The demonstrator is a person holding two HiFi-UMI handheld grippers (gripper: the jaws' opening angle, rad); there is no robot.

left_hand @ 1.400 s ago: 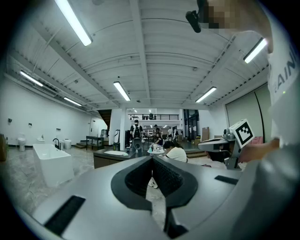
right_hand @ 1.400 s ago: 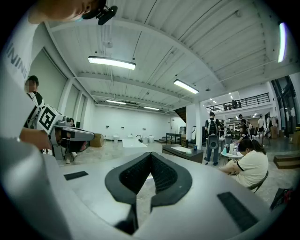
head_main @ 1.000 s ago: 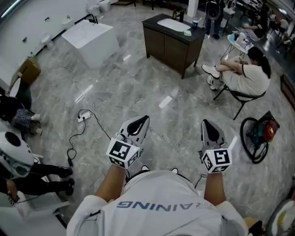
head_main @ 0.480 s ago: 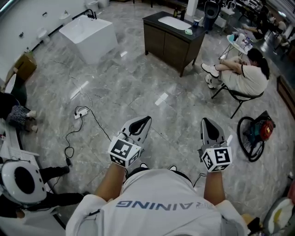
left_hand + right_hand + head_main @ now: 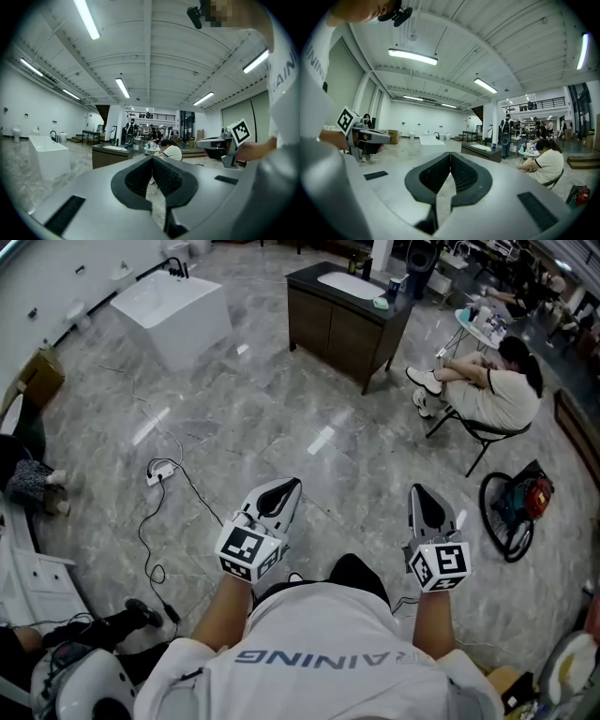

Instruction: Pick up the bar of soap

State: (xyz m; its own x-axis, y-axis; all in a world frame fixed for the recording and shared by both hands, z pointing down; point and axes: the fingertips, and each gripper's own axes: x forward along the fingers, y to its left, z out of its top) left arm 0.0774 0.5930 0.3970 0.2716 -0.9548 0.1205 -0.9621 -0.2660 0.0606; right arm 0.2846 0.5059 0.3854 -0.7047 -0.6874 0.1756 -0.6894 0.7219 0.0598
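A small pale green object (image 5: 380, 303), possibly the bar of soap, lies on the right corner of a dark wooden vanity (image 5: 337, 329) far ahead in the head view; it is too small to be sure. The vanity (image 5: 110, 154) also shows in both gripper views, low in the distance (image 5: 480, 151). My left gripper (image 5: 290, 486) and right gripper (image 5: 419, 491) are held out in front of the person's chest, well short of the vanity. In the left gripper view the jaws (image 5: 151, 159) meet with nothing between them. The right gripper (image 5: 450, 153) is likewise shut and empty.
A white bathtub (image 5: 173, 310) stands left of the vanity. A person sits on a chair (image 5: 487, 395) at the right, beside a small table (image 5: 478, 324). A power strip and cable (image 5: 155, 474) trail over the marble floor. A round black wire frame (image 5: 511, 512) lies at right.
The person has walked forward: the power strip, cable and the people at the left edge have slid down the head view. Both grippers keep their pose and stay shut.
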